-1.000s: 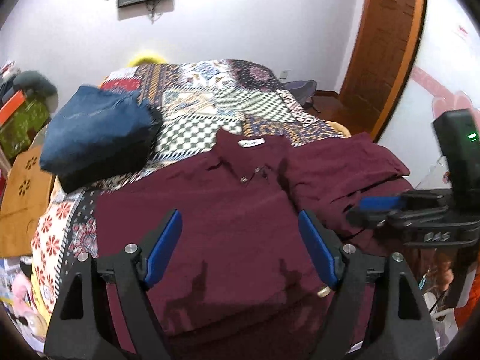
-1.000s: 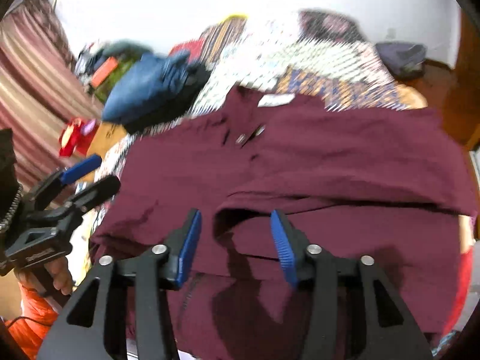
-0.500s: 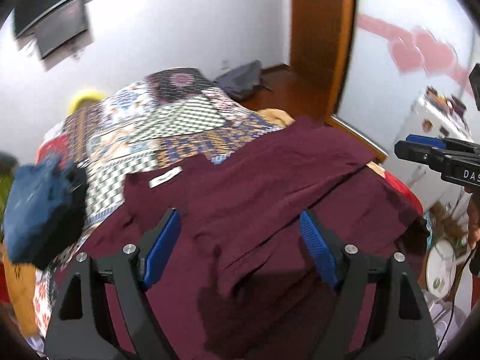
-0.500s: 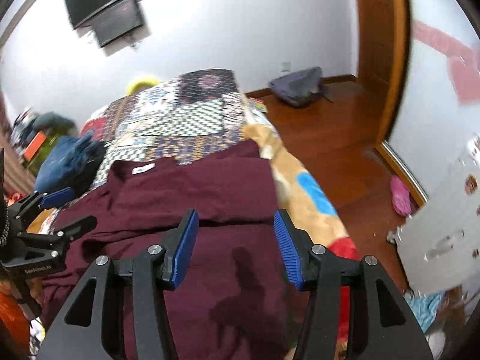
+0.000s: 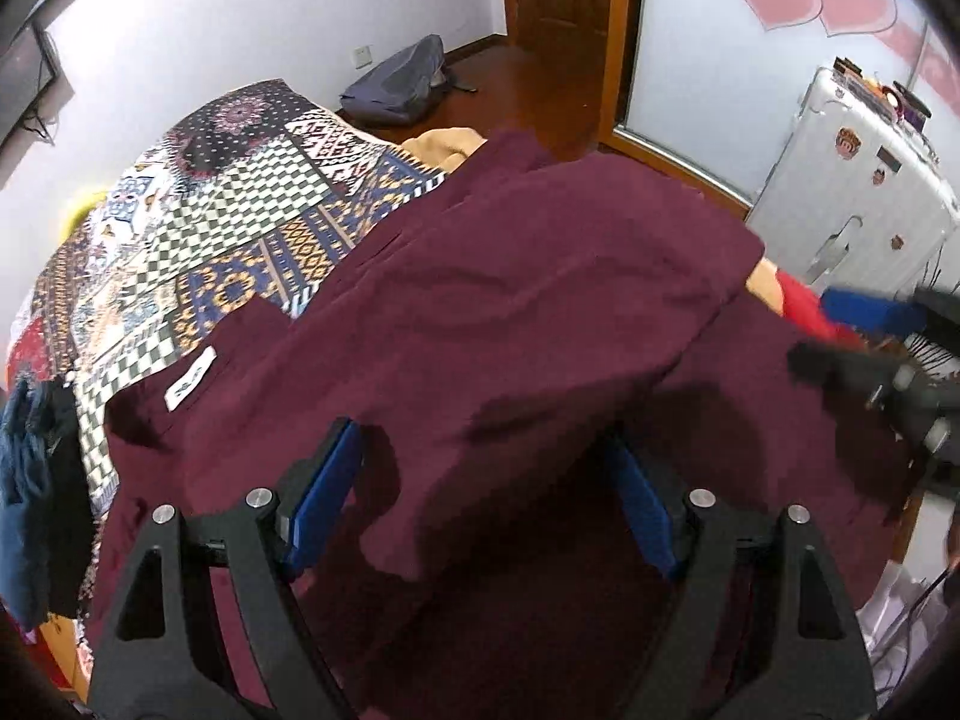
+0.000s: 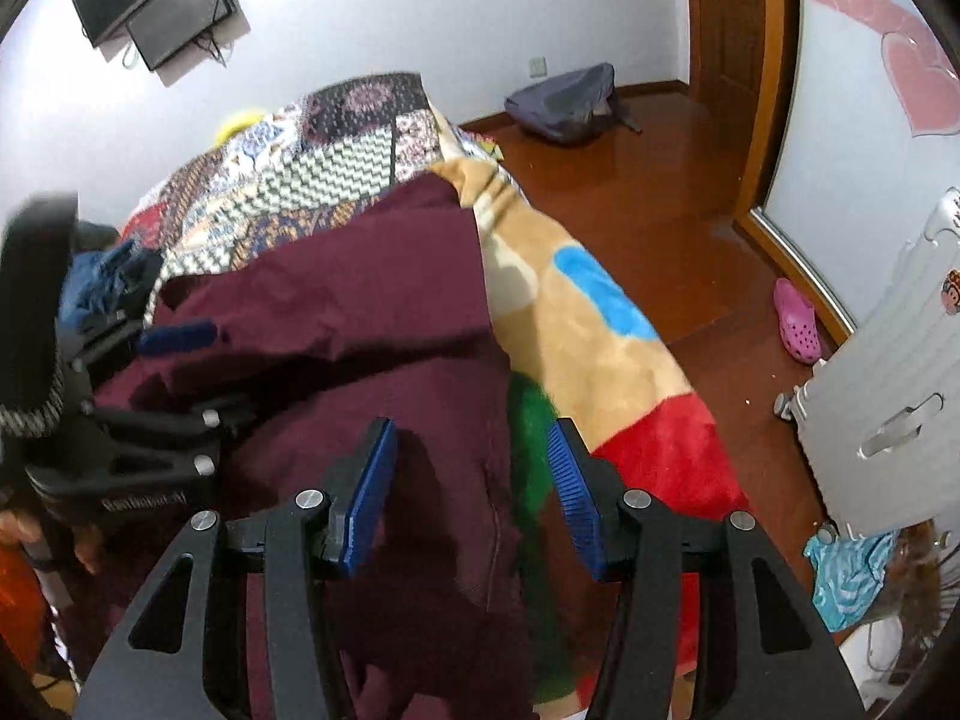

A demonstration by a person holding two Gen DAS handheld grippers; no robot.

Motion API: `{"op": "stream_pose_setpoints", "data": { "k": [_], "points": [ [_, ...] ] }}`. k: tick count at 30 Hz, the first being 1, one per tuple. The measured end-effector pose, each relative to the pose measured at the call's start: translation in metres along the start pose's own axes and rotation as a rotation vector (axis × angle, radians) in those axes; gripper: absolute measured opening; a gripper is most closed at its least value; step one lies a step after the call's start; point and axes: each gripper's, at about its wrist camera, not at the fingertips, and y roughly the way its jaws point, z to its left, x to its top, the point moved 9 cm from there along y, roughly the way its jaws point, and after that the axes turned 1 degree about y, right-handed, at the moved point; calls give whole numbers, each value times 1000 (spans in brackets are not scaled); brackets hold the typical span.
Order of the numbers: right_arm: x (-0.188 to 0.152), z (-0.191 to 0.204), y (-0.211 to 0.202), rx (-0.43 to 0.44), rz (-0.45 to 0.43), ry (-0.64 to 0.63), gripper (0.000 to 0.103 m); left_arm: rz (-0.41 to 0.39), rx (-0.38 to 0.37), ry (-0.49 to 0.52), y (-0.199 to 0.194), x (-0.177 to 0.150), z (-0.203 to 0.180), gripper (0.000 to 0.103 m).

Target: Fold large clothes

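Note:
A large maroon polo shirt (image 5: pixel 510 312) lies spread on the bed, its right side folded over the body, a white neck label (image 5: pixel 191 385) at left. My left gripper (image 5: pixel 480 498) is open just above the folded layer's near edge, holding nothing. My right gripper (image 6: pixel 474 480) is open over the shirt's right edge (image 6: pixel 390 312), where it meets the colourful blanket (image 6: pixel 594 324). The right gripper also shows blurred at the right of the left wrist view (image 5: pixel 864 348); the left gripper shows at the left of the right wrist view (image 6: pixel 138 420).
A patchwork quilt (image 5: pixel 240 192) covers the far bed. Folded blue jeans (image 5: pixel 24 510) lie at the left. A white suitcase (image 5: pixel 852 180) stands right of the bed. A grey backpack (image 6: pixel 564 102) and a pink shoe (image 6: pixel 795 321) lie on the wooden floor.
Both grippers swung right toward the shirt's right side. The left one dropped closer to the folded layer. The right one now looks over the bed's right edge and floor. Both stayed open.

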Motion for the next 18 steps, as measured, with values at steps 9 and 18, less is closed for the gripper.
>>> {"op": "stream_pose_setpoints", "data": {
  "k": [9,18],
  "points": [
    [-6,-5,5,-21,25,-12,52,-23,-120,-93,2,16,0,15],
    [17,22,-8,-26,-22,-98,52,-236,-111,-273,-90,6,80,3]
  ]
}}
